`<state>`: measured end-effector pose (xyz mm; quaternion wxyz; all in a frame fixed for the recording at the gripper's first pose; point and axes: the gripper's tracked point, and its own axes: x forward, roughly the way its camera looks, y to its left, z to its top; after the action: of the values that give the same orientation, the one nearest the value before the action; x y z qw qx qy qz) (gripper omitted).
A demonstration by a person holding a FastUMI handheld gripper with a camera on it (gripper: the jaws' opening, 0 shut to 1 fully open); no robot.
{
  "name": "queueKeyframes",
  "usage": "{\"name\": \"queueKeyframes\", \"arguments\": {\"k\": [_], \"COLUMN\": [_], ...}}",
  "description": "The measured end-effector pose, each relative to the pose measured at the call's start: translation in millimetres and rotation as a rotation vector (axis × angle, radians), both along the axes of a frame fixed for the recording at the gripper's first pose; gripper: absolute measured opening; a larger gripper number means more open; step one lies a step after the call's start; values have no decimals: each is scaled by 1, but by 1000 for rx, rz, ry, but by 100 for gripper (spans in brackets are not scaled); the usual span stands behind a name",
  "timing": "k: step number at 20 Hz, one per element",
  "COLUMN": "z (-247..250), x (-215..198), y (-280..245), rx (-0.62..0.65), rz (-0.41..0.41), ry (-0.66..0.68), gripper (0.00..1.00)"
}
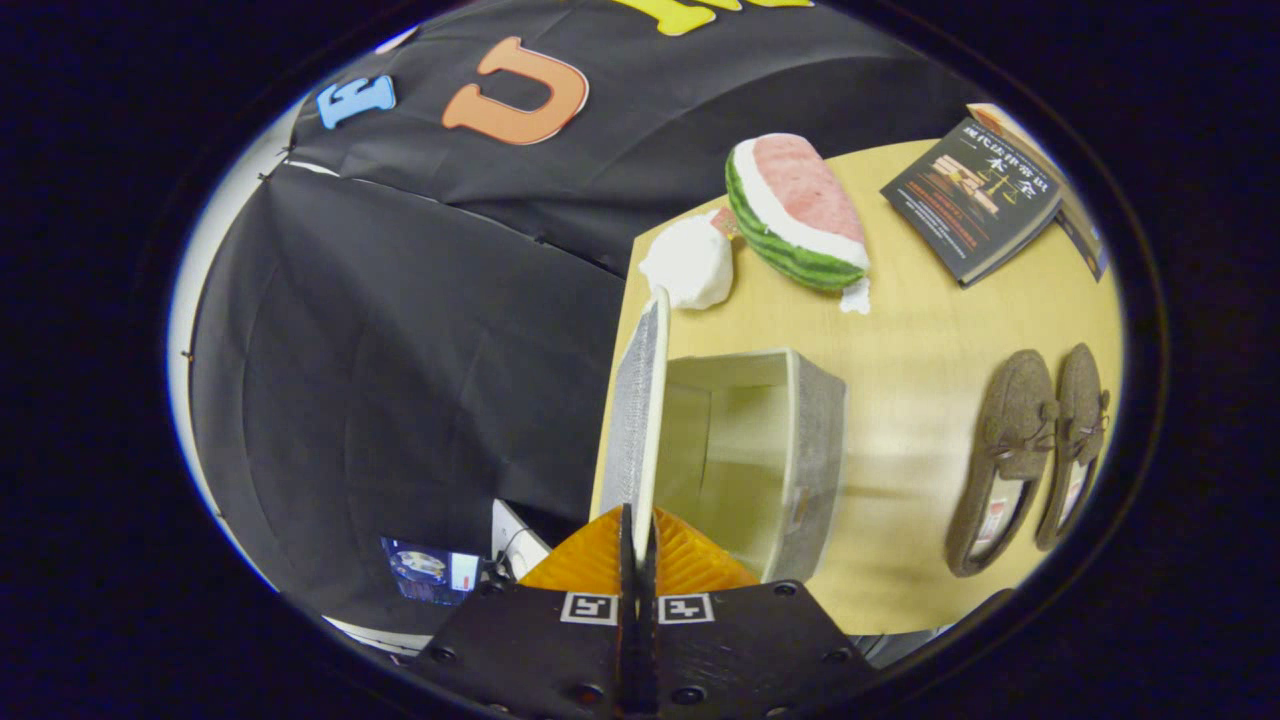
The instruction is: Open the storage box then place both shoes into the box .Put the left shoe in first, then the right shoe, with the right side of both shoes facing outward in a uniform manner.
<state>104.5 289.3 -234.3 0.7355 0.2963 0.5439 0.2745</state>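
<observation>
Gripper (pixel 637 540) fingers pinched together on the lid (pixel 640 400) edge, lid upright, frame centre; storage box (pixel 790 450) open; shoes (pixel 1035 455) paired at right; the annotator advises swinging lid fully back before releasing.

Recording booth, black cloth wall (pixel 400 350), wooden table (pixel 920 400)

Grey woven-cloth storage box (pixel 815 440), fuzzy brown felt shoes (pixel 1035 455), smooth matt pale-wood table (pixel 920 400), glossy paperback book (pixel 975 195)
</observation>
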Motion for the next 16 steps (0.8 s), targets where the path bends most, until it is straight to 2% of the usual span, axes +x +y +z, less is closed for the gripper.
{"name": "queueKeyframes", "arguments": {"k": [5,11,14,16], "z": [38,56,60,62], "x": [5,12,12,17], "y": [53,130,157,170], "rx": [32,53,31,0], "rz": [35,87,129,156], "ry": [-14,-24,-68,-125], "gripper": [0,1,3,12]}}
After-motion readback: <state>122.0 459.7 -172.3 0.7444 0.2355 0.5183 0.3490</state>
